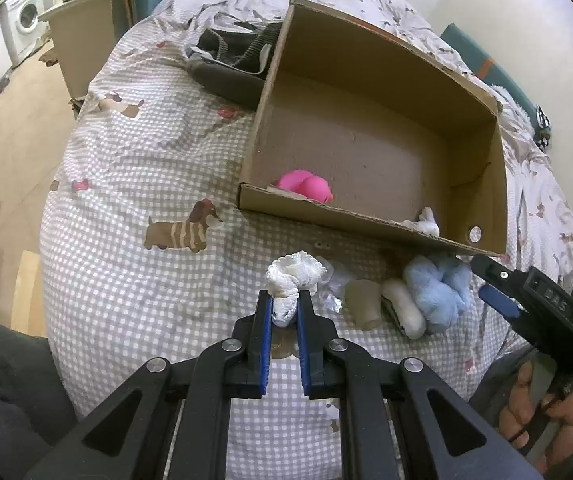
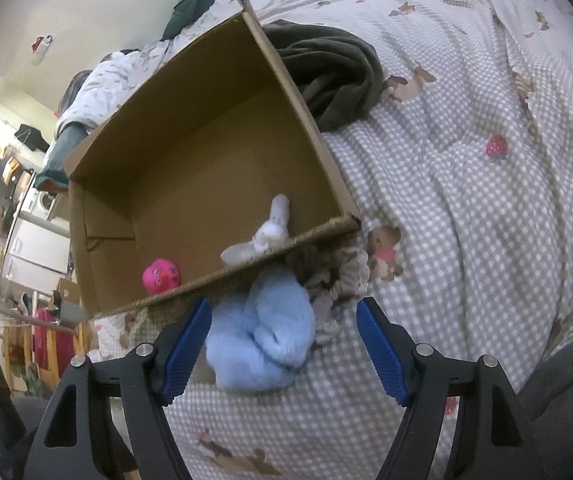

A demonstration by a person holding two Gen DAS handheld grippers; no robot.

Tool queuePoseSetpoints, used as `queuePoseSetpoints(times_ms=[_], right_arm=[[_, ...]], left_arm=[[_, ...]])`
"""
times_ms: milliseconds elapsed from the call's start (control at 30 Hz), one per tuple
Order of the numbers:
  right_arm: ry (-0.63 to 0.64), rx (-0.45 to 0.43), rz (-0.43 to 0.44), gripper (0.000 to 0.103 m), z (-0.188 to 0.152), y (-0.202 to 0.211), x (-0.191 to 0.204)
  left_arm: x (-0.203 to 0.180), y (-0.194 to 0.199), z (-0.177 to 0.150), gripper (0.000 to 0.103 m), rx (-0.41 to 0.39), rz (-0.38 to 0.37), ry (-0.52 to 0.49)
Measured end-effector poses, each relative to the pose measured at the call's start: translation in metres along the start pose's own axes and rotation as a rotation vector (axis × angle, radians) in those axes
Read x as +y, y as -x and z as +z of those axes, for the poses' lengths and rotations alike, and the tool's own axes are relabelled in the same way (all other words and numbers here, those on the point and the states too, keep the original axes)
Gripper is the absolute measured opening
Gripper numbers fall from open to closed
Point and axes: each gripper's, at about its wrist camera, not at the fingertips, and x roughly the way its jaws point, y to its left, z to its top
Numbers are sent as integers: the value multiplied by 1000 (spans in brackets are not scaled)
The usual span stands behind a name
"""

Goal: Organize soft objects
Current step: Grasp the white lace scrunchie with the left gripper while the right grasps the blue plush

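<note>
Cardboard forms the box (image 1: 370, 92) lying on the checked bed (image 1: 134, 184), with a pink toy (image 1: 306, 186) and a white toy (image 2: 270, 232) inside by its near wall. A white sock (image 1: 294, 280) is pinched in the left gripper (image 1: 285, 312), just in front of the box. A blue sock (image 2: 262, 340) lies against the box's near wall, between the spread jaws of the right gripper (image 2: 284, 340), not pressed.

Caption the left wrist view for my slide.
Left gripper pinching a white sock beside the cardboard box.
</note>
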Motion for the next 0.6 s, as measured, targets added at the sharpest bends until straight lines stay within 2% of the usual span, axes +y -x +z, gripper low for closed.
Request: queuePoseSetpoints(times_ms=[33,100,133,167,267,300,600], right_arm=[[9,8,0,66,1,-3,2],[23,38,9,48,2,-10,4],[27,53,12,46,1,-13,5],[33,61,7,38,0,-15,6],[96,65,-54,14,-4,-17,13],[110,59,-60,9,-5,-16,15],[254,-41,14,7,-23,25,43]], left_arm=[[0,-1,0,11,1,0,2],[0,-2,1,11,2,-2,9],[1,-2,1,11,2,-3,12],[1,-2,2,11,2,-4,14],[0,-4,2,11,5,-4,11],[-1,-5,2,11,7,-4,9],[9,0,1,11,-18,25,36]])
